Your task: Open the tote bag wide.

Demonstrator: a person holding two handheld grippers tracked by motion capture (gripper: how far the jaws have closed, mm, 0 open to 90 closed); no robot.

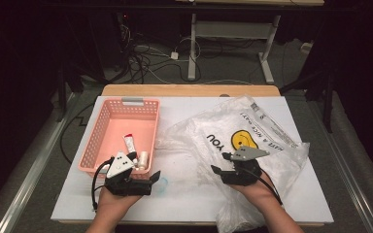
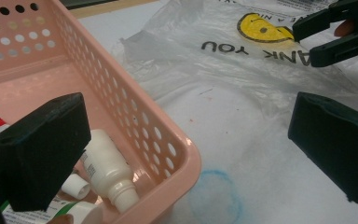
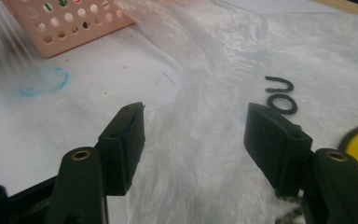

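- One white table (image 1: 184, 194) seen from above, with two hands reaching in from the near edge, each holding one black two-jaw gripper.
- One pink perforated basket (image 1: 108, 127) sits on the table's left half, with one grey handle on its far rim.
- Inside the basket, at its near end: one white bottle (image 2: 103, 164), one red-capped tube (image 1: 128, 141), and some smaller white pieces too hidden to count.
- One clear plastic bag (image 1: 267, 141) lies crumpled on the right half, printed with one yellow smiley face (image 1: 244, 139) and black lettering.
- The left gripper (image 1: 151, 179) hovers at the basket's near right corner, jaws spread wide with nothing between them.
- The right gripper (image 1: 217, 171) is over the bag's near left part; its jaws stand apart above the plastic, not pinching it.
- One faint blue ring stain (image 2: 214, 196) marks the table between basket and bag.
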